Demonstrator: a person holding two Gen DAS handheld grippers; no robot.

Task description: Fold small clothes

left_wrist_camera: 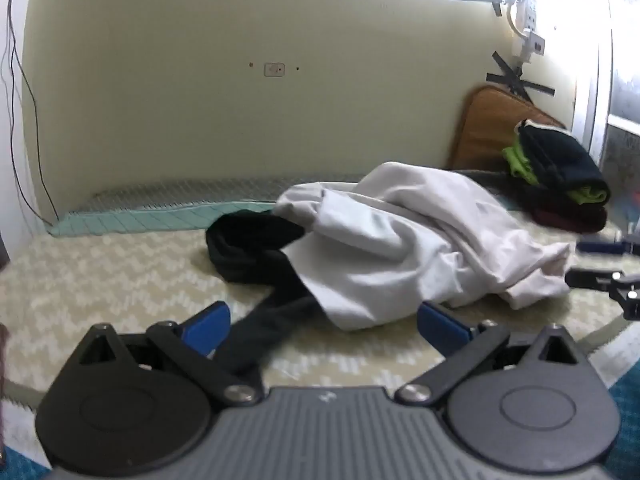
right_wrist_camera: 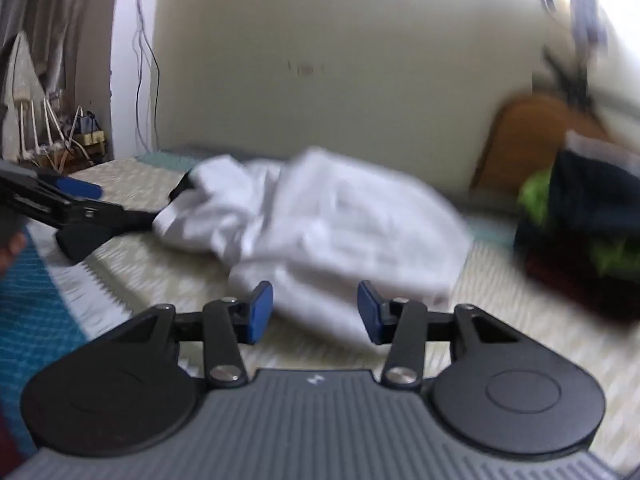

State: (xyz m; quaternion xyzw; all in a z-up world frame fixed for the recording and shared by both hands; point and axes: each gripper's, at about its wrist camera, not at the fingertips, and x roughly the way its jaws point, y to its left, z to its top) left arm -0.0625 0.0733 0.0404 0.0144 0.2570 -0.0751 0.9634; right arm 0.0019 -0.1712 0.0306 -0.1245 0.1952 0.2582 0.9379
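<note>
A cream wall (left_wrist_camera: pixel 200 100) filled the upper half of both views. Below it, the patterned mat (left_wrist_camera: pixel 100 272) spread across the lower part of each frame. On the mat, at the centre of the left wrist view, lay a crumpled white garment (left_wrist_camera: pixel 400 240), unfolded. A black garment (left_wrist_camera: pixel 248 248) lay partly under its left edge, with a strip trailing down toward the bottom centre. At the right edge sat a stack of folded clothes (left_wrist_camera: pixel 560 172), dark with green showing, in front of a brown cushion (left_wrist_camera: pixel 492 120) leaning on the wall.

The left tool (left_wrist_camera: pixel 320 320) stood fully wide at the bottom of its view; the black strip ran between its blue pads, which did not press on it. The right tool (right_wrist_camera: pixel 315 312), in a blurred view, stood partly open with nothing gripped, its pads just before the white garment's near edge.
</note>
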